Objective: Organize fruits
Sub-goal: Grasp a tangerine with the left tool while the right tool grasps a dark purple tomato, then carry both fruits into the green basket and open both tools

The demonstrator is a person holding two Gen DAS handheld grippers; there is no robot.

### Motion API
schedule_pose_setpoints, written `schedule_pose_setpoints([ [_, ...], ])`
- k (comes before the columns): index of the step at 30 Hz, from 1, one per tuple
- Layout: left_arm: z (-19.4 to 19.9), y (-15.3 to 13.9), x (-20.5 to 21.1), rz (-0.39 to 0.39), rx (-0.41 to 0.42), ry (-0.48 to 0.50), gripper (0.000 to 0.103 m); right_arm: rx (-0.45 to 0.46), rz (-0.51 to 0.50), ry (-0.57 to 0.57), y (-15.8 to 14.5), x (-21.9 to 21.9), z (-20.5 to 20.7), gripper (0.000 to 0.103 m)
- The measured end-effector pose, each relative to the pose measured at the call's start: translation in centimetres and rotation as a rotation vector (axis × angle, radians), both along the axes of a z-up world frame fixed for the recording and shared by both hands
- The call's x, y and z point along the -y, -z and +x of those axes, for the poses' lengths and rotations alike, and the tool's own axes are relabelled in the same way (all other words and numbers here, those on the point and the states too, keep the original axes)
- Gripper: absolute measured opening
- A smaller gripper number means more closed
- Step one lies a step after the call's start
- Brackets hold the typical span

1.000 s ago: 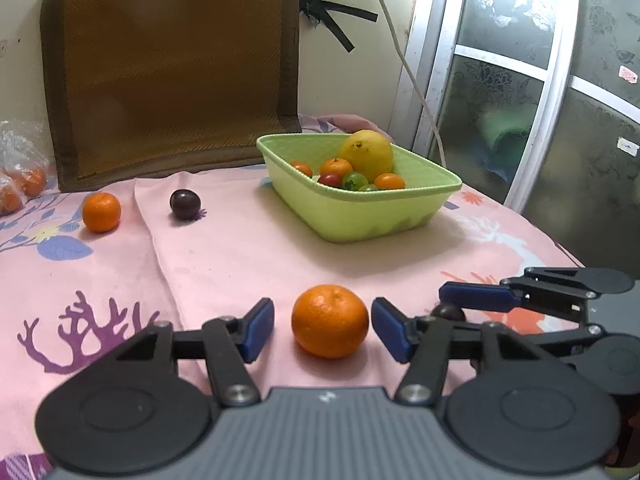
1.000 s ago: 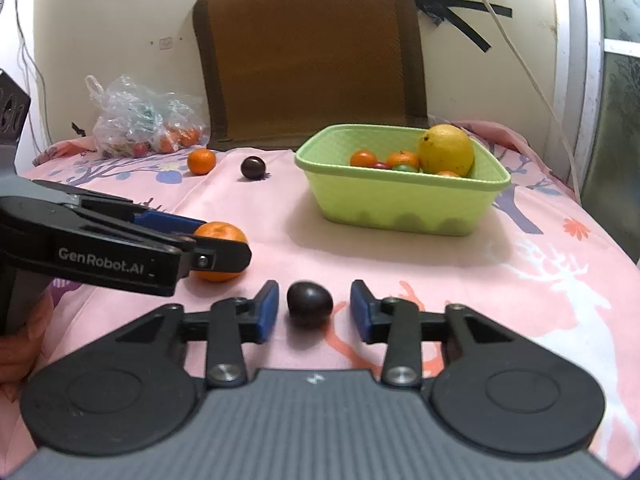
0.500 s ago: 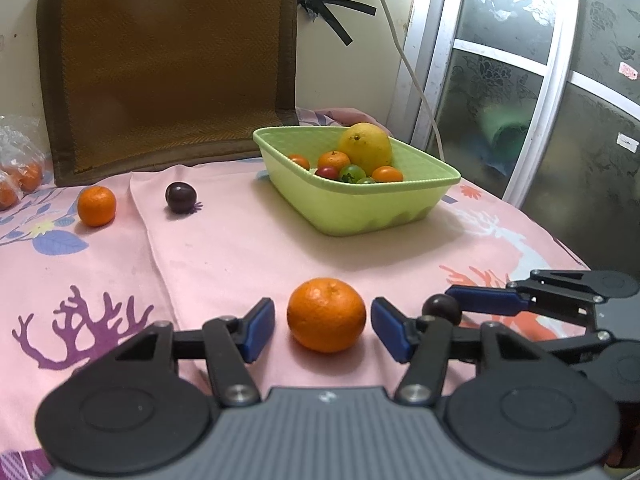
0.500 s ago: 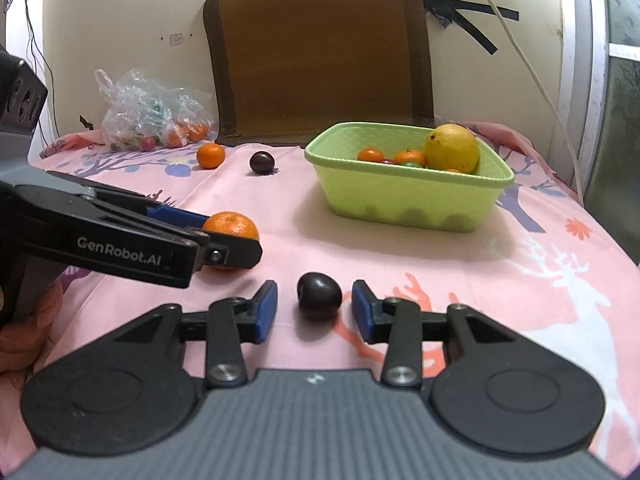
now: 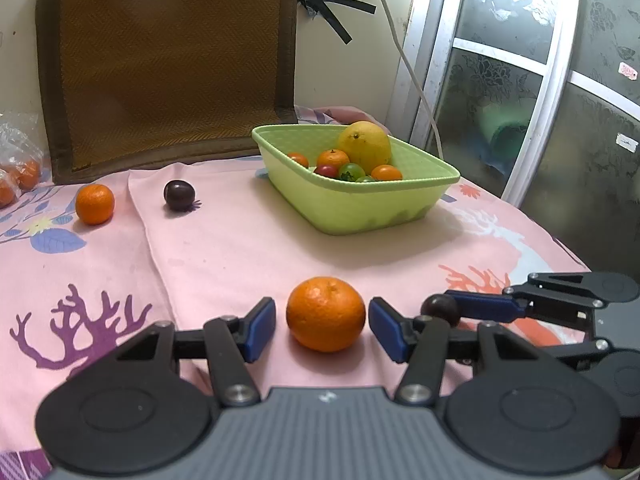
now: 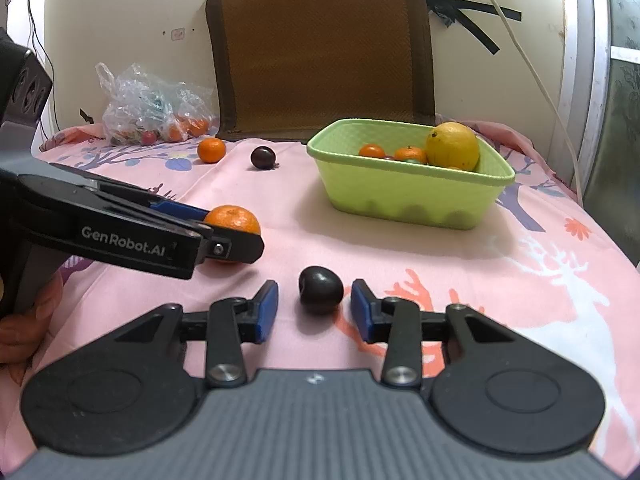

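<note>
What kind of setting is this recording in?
Probably a home room, not a lab: a pink printed cloth covers the surface, a woven cushion leans on the wall, and a plastic bag of fruit sits behind.

A brown woven mat [image 6: 322, 46] leans upright against a cream wall, a white cable [image 6: 524, 60] hangs beside black tape strips [image 6: 466, 12], and frosted glass doors [image 5: 560, 92] stand to the right.
</note>
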State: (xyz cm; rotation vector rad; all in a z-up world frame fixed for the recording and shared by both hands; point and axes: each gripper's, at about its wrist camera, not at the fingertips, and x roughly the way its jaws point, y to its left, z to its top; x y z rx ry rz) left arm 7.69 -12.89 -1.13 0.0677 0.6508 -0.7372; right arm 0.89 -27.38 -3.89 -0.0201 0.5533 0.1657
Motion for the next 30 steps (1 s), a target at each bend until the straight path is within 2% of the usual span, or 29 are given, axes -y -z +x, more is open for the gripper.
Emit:
schedule_pose_setpoints([
  [1,-0.02,0.0,-0.01,-0.001,0.0,0.003,0.045,0.002,-0.004,-0.003,0.01,-0.03,0.02,0.033],
  [7,-0.1,0.0,0.04,-0.001,0.004,0.009,0.043,0.015,-0.031,0.004,0.0,-0.22,-0.04,0.027],
  [25,-0.05,-0.02,-0.11,-0.009,0.002,0.012,0.042,0.016,-0.027,0.007,0.01,-0.22,0.05,0.028],
  [29,0.2,-0.3,-0.43,-0.037,-0.004,0.014,0.042,0.033,-0.032,0.007,-0.1,-0.28,-0.17,0.025],
  [30,0.48,-0.49,-0.55,-0.064,-0.018,0.024,0.042,0.045,-0.031,0.01,-0.19,-0.23,-0.27,0.025],
])
